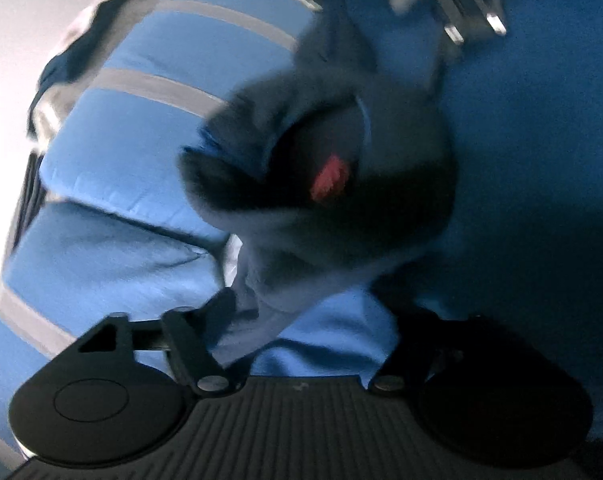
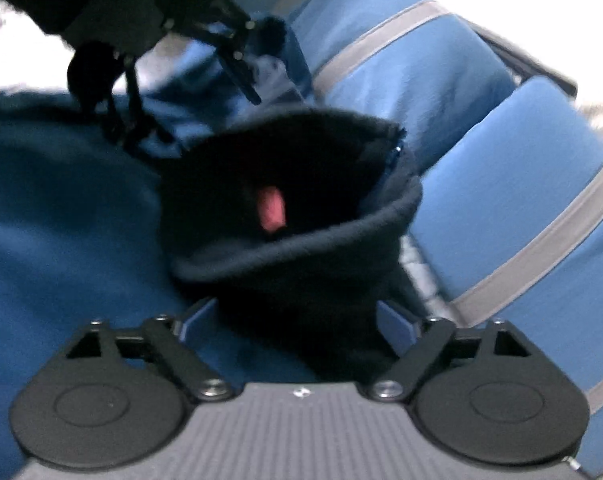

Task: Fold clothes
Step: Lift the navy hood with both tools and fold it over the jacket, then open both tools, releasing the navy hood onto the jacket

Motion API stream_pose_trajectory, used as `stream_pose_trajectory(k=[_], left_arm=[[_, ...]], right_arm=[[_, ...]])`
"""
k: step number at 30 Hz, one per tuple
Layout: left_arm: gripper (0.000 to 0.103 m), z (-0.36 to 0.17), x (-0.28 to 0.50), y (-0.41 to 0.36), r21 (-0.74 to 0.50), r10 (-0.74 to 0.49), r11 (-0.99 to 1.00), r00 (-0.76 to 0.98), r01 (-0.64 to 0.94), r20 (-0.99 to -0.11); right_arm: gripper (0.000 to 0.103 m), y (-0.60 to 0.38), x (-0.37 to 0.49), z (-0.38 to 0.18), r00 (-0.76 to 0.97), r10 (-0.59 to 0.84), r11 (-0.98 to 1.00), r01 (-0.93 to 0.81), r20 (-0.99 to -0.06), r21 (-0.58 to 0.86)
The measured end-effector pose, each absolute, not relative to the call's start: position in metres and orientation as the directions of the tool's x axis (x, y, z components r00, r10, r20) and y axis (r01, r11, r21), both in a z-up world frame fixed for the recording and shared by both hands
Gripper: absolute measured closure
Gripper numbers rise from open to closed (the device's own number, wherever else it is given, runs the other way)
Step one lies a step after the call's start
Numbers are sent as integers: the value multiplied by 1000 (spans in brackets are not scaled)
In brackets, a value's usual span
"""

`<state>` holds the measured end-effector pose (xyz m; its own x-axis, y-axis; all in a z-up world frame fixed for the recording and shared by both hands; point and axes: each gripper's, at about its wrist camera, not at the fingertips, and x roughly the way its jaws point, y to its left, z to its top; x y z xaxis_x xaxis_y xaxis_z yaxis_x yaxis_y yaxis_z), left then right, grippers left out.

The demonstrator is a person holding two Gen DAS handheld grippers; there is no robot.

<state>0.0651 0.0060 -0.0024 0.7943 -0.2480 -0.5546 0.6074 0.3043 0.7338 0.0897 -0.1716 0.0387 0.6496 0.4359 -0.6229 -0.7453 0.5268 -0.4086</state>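
a dark fleece garment (image 2: 297, 216) with a pink tag (image 2: 272, 208) is hanging bunched, the right gripper (image 2: 297, 320) pinching it; only the right view is showing the left gripper (image 2: 205, 80), jaws unclear.

Both fisheye views are dim and motion-blurred, with blown-out white glare at upper corners and curved edges.

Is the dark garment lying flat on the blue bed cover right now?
No: in the right wrist view the dark garment is bunched up with its opening gaping, a pink tag showing inside, above the blue bed cover.
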Motion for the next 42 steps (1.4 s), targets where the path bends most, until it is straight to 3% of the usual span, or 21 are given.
stream_pose_trajectory(k=[3, 7, 9, 10, 11, 12, 14, 17, 25, 31, 36, 37, 39, 42], left_arm=[[25, 27, 57, 10, 580, -284, 537, 779, 612, -559], [25, 46, 91, 2, 361, -263, 770, 776, 527, -573], [25, 48, 112, -6, 290, -283, 806, 767, 515, -575], [26, 48, 121, -11, 267, -293, 816, 765, 513, -573], [29, 45, 127, -17, 269, -279, 823, 768, 501, -577], [52, 43, 133, -23, 278, -257, 830, 773, 484, -580], [86, 36, 130, -27, 333, -208, 817, 779, 471, -591], [92, 23, 116, -27, 455, -129, 753, 785, 476, -606], [92, -28, 55, -3, 774, -6, 386, 840, 502, -542], [93, -51, 43, -5, 843, -9, 235, 868, 485, -497], [90, -45, 41, 0, 848, -50, 234, 877, 475, -478], [87, -43, 39, 0, 853, -54, 227, 880, 471, -472], [61, -40, 36, 0, 862, -60, 211, 886, 461, -459], [34, -29, 27, 5, 865, -97, 196, 886, 463, -452]], right_arm=[[3, -178, 92, 59, 650, 486, 647, -717, -584, -260], [5, -178, 114, 68, 713, 427, 832, -550, -556, -65], [18, -173, 122, 62, 728, 389, 871, -491, -565, -34], [37, -169, 123, 58, 740, 352, 883, -466, -574, -60], [65, -171, 121, 57, 741, 336, 879, -468, -581, -89], [79, -172, 119, 55, 742, 320, 874, -471, -589, -118], [89, -175, 115, 51, 745, 288, 862, -475, -601, -175], [92, -179, 110, 46, 750, 239, 838, -480, -617, -259], [94, -172, 74, 17, 688, 245, 591, -664, -683, -458], [89, -158, 48, -8, 739, 225, 386, -666, -634, -639], [41, -173, 36, 6, 776, 259, 389, -629, -575, -673], [31, -176, 34, 9, 783, 266, 390, -621, -563, -679], [29, -182, 30, 14, 796, 276, 392, -605, -538, -694], [27, -192, 33, 14, 837, 239, 355, -548, -493, -758]])
